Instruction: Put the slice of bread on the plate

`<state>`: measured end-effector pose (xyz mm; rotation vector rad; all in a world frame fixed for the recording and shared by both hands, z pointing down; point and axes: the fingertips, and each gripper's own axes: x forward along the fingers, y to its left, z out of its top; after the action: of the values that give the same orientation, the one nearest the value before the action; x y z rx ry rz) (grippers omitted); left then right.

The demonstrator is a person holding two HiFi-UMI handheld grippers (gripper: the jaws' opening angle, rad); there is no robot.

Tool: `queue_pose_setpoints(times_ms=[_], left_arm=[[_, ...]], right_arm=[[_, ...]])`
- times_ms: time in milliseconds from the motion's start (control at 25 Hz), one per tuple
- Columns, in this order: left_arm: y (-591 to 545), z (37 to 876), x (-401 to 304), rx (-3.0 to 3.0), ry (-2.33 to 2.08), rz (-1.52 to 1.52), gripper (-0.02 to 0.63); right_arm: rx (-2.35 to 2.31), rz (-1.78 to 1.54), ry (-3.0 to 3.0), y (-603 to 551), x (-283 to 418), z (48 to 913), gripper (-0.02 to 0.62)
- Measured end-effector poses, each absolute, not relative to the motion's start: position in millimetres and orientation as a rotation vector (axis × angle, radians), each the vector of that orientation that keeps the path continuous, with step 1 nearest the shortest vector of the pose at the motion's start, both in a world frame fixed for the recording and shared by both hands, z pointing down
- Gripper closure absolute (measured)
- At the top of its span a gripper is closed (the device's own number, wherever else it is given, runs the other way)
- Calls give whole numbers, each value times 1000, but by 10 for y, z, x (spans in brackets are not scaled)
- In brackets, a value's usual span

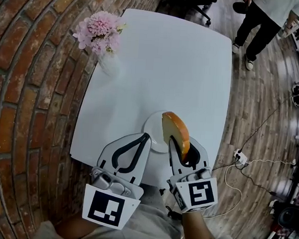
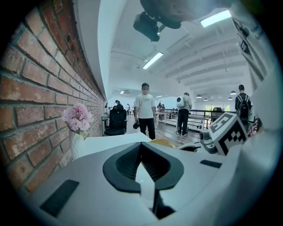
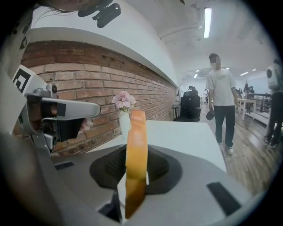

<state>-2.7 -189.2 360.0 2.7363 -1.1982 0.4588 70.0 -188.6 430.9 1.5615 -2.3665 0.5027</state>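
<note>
**A:** In the head view, we are seeing our right gripper (image 1: 177,146) clamping the slice of bread (image 1: 175,129). The slice is standing on edge over the right part of the white plate (image 1: 150,125), at the near end of the white table (image 1: 168,57).

**B:** And our left gripper (image 1: 144,137) is pointing its closed tips at the plate's left rim, carrying nothing (whether the bread is touching the plate, we are not managing to tell).

**A:** In the left gripper view, we are finding the jaws meeting at their tips with nothing between them. Pink flowers (image 2: 77,117) are standing by the brick wall (image 2: 35,88).

**B:** In the right gripper view, the pads are pressing both faces of the upright slice. A person (image 3: 221,97) is standing beyond the table.
</note>
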Motion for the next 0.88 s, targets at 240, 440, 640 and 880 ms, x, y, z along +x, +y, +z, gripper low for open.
queue_pose_setpoints(times_ms=[240, 440, 640, 880], left_arm=[[-1909, 3660, -23, 2726, -1196, 491, 595], [-1931, 3714, -33, 2712, -1197, 502, 595], [-1942, 3828, -31, 2697, -1195, 537, 595], [-1957, 3970, -21, 2662, -1186, 586, 595]], right_arm=[[1391, 671, -2384, -1906, 571, 4623, 503], [1310, 726, -2374, -1939, 509, 4753, 503], [1232, 794, -2364, -1909, 443, 4905, 503], [1171, 863, -2350, -1885, 407, 5035, 503]])
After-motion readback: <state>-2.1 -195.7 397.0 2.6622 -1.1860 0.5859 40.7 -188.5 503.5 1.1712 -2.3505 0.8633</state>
